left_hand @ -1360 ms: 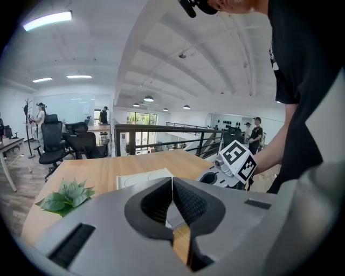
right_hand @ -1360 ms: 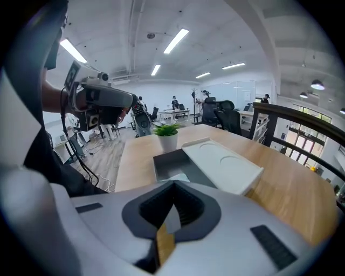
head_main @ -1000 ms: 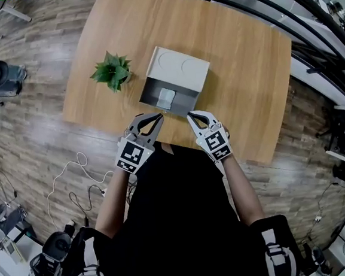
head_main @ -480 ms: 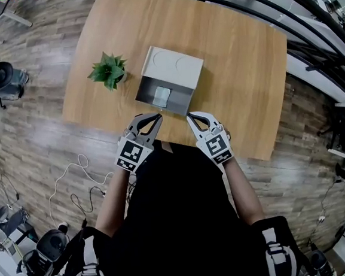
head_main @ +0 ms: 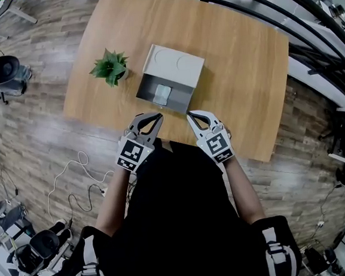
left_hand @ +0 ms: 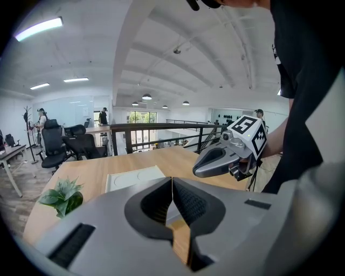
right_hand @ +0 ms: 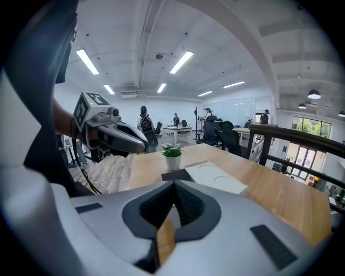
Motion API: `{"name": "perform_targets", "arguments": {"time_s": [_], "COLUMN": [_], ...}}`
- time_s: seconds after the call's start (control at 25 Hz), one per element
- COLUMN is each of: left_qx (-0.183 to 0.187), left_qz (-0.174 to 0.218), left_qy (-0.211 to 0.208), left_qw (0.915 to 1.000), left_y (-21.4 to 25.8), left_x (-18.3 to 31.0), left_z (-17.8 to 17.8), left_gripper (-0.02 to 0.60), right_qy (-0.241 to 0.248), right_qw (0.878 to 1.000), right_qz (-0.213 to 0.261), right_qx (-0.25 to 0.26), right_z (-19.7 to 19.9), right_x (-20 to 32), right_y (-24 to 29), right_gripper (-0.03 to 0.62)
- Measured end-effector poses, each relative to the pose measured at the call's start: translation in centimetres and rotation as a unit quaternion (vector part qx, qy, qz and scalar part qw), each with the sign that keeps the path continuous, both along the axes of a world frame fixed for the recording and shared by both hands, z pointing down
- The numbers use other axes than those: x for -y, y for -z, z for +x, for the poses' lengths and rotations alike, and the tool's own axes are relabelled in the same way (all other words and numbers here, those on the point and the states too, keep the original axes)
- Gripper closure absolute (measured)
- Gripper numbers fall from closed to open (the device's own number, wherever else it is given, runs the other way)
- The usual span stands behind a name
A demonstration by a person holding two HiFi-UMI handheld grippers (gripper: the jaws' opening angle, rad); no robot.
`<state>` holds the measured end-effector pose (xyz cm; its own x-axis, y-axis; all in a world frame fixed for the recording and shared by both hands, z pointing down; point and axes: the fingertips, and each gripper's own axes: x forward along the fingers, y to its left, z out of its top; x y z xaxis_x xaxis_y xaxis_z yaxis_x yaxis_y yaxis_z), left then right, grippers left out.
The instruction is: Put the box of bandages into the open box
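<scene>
Task is judged done, or all but done. The bandage box (head_main: 163, 95) is seen lying inside the open box (head_main: 146, 90), on its floor near the middle, not touched by anything. The open box is set on the tabletop (head_main: 246, 86) with its lid (head_main: 175, 63) laid back on the far side; a plant (head_main: 112, 68) is placed just beside it on the left.

Left tongs (head_main: 158, 116) are clenched, tips met, nothing gripped between them. Right tongs (head_main: 190, 115) are clenched too, and empty. Both are held over the near tabletop edge, just short of the open box and apart from it, with tips pointed toward it.

Nothing more to place is seen on the tabletop. Only pulling the tongs away is judged left. Whether the lid is meant to be shut cannot be told from the task; it is not asked for.
</scene>
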<state>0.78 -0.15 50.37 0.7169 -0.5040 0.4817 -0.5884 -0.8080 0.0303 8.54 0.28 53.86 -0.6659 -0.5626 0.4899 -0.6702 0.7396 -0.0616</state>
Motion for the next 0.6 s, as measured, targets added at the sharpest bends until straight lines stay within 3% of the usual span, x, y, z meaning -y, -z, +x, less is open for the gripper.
{"name": "perform_targets", "arguments": {"time_s": [0.6], "left_qx": [0.002], "left_qz": [0.006], "left_qy": [0.031], "left_qw": [0.9995], "left_y": [0.7], "left_x": [-0.5], "left_z": [-1.9], "left_gripper": [0.555], "right_qy": [0.031], "right_qw": [0.999], "right_qz": [0.011], "right_qx": [0.007], "right_z": [-2.0], "right_x": [0.1], "right_y": [1.5], "right_gripper": [0.569]}}
